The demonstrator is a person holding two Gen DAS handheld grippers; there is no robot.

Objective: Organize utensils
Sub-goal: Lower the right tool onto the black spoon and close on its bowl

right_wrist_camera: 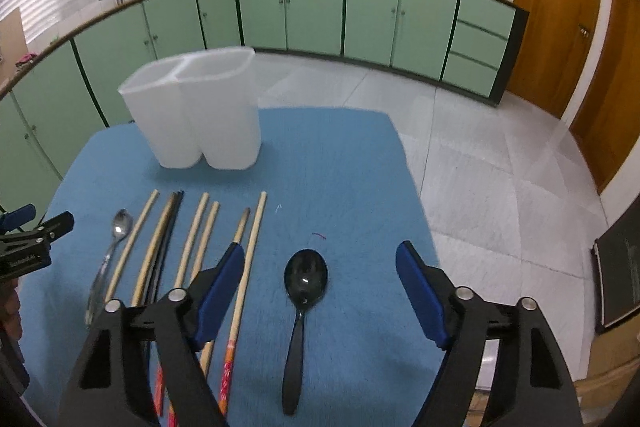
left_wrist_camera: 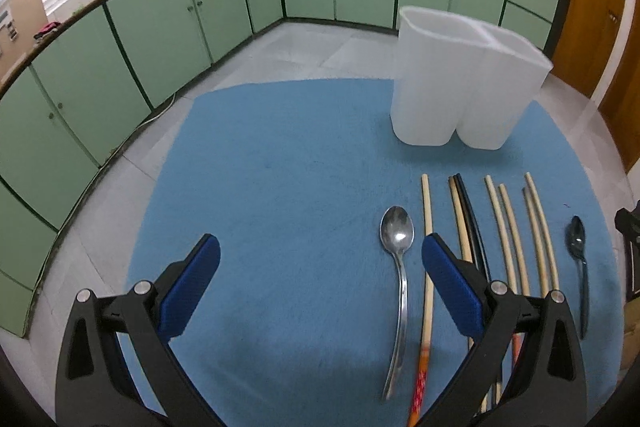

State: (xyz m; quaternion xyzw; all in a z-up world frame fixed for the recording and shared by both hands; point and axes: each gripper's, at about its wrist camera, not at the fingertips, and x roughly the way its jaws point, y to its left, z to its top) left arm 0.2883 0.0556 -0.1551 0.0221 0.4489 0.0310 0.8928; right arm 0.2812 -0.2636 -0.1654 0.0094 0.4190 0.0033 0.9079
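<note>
A white two-compartment holder (left_wrist_camera: 460, 83) (right_wrist_camera: 200, 111) stands upright and empty at the far side of the blue mat (left_wrist_camera: 280, 187) (right_wrist_camera: 340, 167). In front of it lie a silver spoon (left_wrist_camera: 398, 267) (right_wrist_camera: 114, 239), several wooden chopsticks (left_wrist_camera: 508, 227) (right_wrist_camera: 200, 235), one black chopstick (left_wrist_camera: 472, 215), and a black spoon (left_wrist_camera: 578, 259) (right_wrist_camera: 302, 291). My left gripper (left_wrist_camera: 320, 255) is open and empty above the mat, left of the silver spoon. My right gripper (right_wrist_camera: 320, 259) is open and empty, its fingers on either side of the black spoon's bowl and above it.
Green cabinets (left_wrist_camera: 160, 19) (right_wrist_camera: 360, 15) run along the far wall beyond a grey tiled floor (right_wrist_camera: 500, 167). A wooden door (right_wrist_camera: 560, 7) is at the right. The left gripper shows at the left edge of the right wrist view (right_wrist_camera: 24, 231).
</note>
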